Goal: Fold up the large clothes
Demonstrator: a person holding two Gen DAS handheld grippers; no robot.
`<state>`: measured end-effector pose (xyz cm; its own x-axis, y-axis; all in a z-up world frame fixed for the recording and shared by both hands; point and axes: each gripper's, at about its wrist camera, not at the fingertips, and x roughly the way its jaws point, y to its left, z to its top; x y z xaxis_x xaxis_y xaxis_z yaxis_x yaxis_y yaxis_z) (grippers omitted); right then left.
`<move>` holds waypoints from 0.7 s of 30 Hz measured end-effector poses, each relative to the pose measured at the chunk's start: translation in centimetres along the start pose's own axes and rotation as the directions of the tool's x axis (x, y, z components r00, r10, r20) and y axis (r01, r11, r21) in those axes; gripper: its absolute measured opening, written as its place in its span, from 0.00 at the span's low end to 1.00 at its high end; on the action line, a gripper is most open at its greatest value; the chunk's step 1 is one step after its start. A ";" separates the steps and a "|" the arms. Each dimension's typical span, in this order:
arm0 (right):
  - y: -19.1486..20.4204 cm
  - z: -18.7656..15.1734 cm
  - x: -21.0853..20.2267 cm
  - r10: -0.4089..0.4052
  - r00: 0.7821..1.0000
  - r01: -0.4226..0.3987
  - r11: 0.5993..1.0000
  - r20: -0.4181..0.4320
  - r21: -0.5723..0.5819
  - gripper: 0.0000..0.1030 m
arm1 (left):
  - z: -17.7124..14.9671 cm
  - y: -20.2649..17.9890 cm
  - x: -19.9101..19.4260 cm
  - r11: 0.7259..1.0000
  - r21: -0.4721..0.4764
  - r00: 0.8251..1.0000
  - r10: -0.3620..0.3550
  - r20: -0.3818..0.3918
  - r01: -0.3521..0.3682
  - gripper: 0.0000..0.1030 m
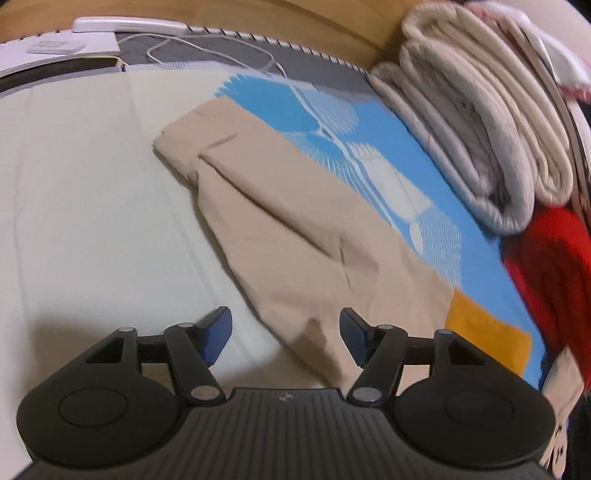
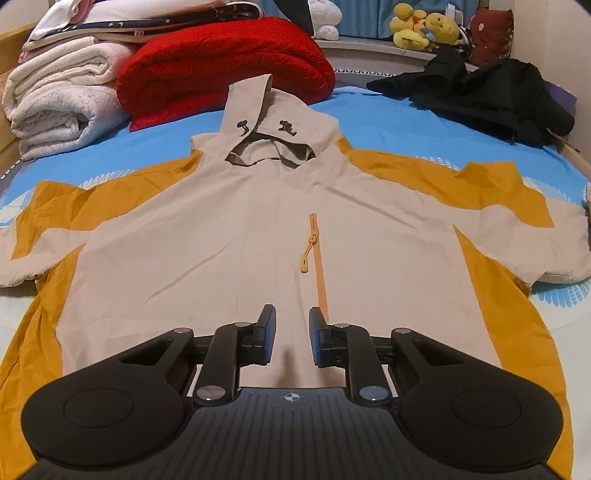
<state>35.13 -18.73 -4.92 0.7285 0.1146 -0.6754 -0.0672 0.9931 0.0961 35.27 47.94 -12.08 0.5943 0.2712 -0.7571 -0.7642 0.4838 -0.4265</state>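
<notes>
Jacket (image 2: 221, 258) spread flat, unfolded; left gripper (image 1: 286, 332) spread wide, empty, near sleeve (image 1: 280, 229); right gripper (image 2: 291, 339) parted, apparently empty. Next: grasping sleeve.

Left wrist view is smeary on the right: the folded cream blankets (image 1: 476, 122) and the red blanket (image 1: 554, 266) are motion-blurred, and the red one runs off the frame edge. The jacket sleeve (image 1: 295, 229) disappears behind the left tongs (image 1: 286, 338) body at the bottom. In the right wrist view the jacket (image 2: 221, 258) hem is hidden under the right tongs (image 2: 291, 338), and the plush toys (image 2: 424, 27) are too small to make out.
</notes>
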 end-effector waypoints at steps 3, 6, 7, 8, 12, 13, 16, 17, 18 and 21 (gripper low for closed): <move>-0.1 0.0 0.0 0.003 1.000 -0.003 1.000 0.001 0.000 0.14 | 0.6 -0.1 0.0 1.000 -0.004 1.000 0.004 0.029 -0.003 0.03; -0.3 0.0 -0.3 0.011 1.000 -0.011 1.000 0.008 -0.001 0.06 | 0.7 -2.4 -1.8 0.997 0.064 0.990 0.031 0.137 -0.040 0.00; -0.4 0.1 -0.5 0.014 1.000 -0.014 1.000 0.013 -0.002 0.03 | 0.6 -4.4 -3.0 0.989 0.137 0.981 0.026 0.191 -0.052 0.00; -0.5 0.1 -0.7 0.016 1.000 -0.016 1.000 0.017 -0.004 0.03 | 0.1 -6.8 -4.4 0.974 0.222 0.971 -0.005 0.240 -0.050 0.00; -1.0 0.4 -1.3 0.024 0.999 -0.024 1.000 0.027 0.010 0.03 | -4.9 -18.2 -11.1 0.823 0.563 0.912 -0.284 0.295 0.074 0.00; -1.2 0.5 -1.4 0.025 0.999 -0.026 1.000 0.027 0.016 0.03 | -6.9 -20.8 -12.7 0.767 0.629 0.894 -0.363 0.262 0.127 0.00; -1.6 0.8 -1.6 0.040 0.999 -0.040 0.998 0.014 0.044 0.03 | -15.0 -28.0 -17.0 0.540 0.782 0.827 -0.560 0.058 0.311 0.00; -1.8 0.9 -1.7 0.042 0.999 -0.043 0.997 0.010 0.057 0.04 | -17.5 -29.6 -17.8 0.465 0.803 0.807 -0.590 -0.033 0.373 0.00; -1.9 0.9 -1.7 0.045 0.999 -0.046 0.997 0.006 0.068 0.04 | -20.4 -31.2 -18.4 0.385 0.807 0.787 -0.598 -0.151 0.448 0.03; -2.6 1.1 -1.7 0.071 0.997 -0.069 0.993 -0.017 0.098 0.05 | -26.9 -33.2 -18.8 0.237 0.769 0.753 -0.500 -0.427 0.593 0.36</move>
<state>34.82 -21.55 -3.25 0.7104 0.1853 -0.6790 -0.0501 0.9756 0.2139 42.78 4.37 2.99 0.7228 -0.3928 -0.5685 0.3643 0.9157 -0.1696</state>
